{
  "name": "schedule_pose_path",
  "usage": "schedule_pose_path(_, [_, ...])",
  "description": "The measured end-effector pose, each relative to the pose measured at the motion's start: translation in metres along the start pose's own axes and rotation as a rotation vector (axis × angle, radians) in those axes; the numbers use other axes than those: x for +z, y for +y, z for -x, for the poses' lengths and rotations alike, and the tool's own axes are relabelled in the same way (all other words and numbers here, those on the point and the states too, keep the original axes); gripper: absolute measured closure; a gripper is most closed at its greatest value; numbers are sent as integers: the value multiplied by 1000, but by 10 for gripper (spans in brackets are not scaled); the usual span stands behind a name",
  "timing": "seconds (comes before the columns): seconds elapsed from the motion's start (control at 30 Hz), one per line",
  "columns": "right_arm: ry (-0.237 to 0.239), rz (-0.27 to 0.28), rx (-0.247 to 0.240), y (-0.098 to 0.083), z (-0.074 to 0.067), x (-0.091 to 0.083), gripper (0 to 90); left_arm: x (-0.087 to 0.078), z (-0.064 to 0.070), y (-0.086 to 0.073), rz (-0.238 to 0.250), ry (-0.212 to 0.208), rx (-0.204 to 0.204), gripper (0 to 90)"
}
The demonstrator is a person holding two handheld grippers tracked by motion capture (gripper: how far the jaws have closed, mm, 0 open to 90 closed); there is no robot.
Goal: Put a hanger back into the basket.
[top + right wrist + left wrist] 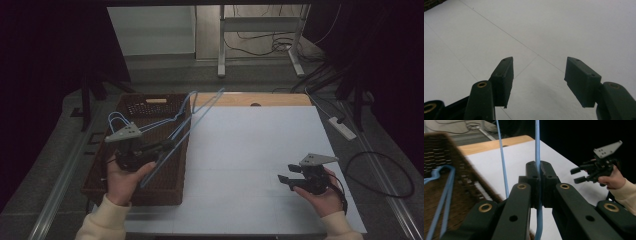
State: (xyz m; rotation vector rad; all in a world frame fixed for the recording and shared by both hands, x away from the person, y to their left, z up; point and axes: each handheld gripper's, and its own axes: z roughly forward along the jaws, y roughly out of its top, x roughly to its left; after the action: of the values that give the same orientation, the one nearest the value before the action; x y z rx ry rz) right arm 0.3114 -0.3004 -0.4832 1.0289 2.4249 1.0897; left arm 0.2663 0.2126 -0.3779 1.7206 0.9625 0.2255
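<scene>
Your left gripper has its black jaws pressed together on a thin blue hanger, a slim rod-like frame held above the brown woven basket at the table's left edge, its long axis slanting up toward the far right. In that basket lies another blue hanger, seen in the left gripper view. Your right gripper rests near the right edge of the smooth white table, jaws spread with nothing between them.
</scene>
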Motion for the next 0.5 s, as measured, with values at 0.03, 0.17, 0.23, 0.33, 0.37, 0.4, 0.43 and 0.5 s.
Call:
schedule_pose_path(0.03, [1, -3, -4, 0, 0, 0, 407, -4, -4, -1, 2, 4, -5, 874])
schedule_pose_path(0.17, [0, -7, -9, 0, -1, 2, 407, -18, -24, -6, -4, 9, -38, 874])
schedule_pose_path(0.23, [-1, -9, -11, 0, -1, 3, 407, -21, -35, -10, -18, 12, -58, 874])
schedule_pose_path(0.33, [1, -12, -15, 1, -2, 3, 407, -26, -47, -16, -34, 49, -77, 874])
schedule_pose_path(0.37, [1, -12, -16, 1, -2, 3, 407, -28, -50, -18, -35, 57, -82, 874])
schedule_pose_path(0.4, [0, -12, -17, 1, -2, 3, 407, -30, -53, -19, -35, 65, -87, 874])
schedule_pose_path(0.43, [0, -12, -16, 1, -2, 3, 407, -32, -56, -21, -35, 71, -93, 874])
schedule_pose_path(0.5, [0, -13, -15, 0, -2, 3, 407, -36, -60, -23, -35, 83, -104, 874])
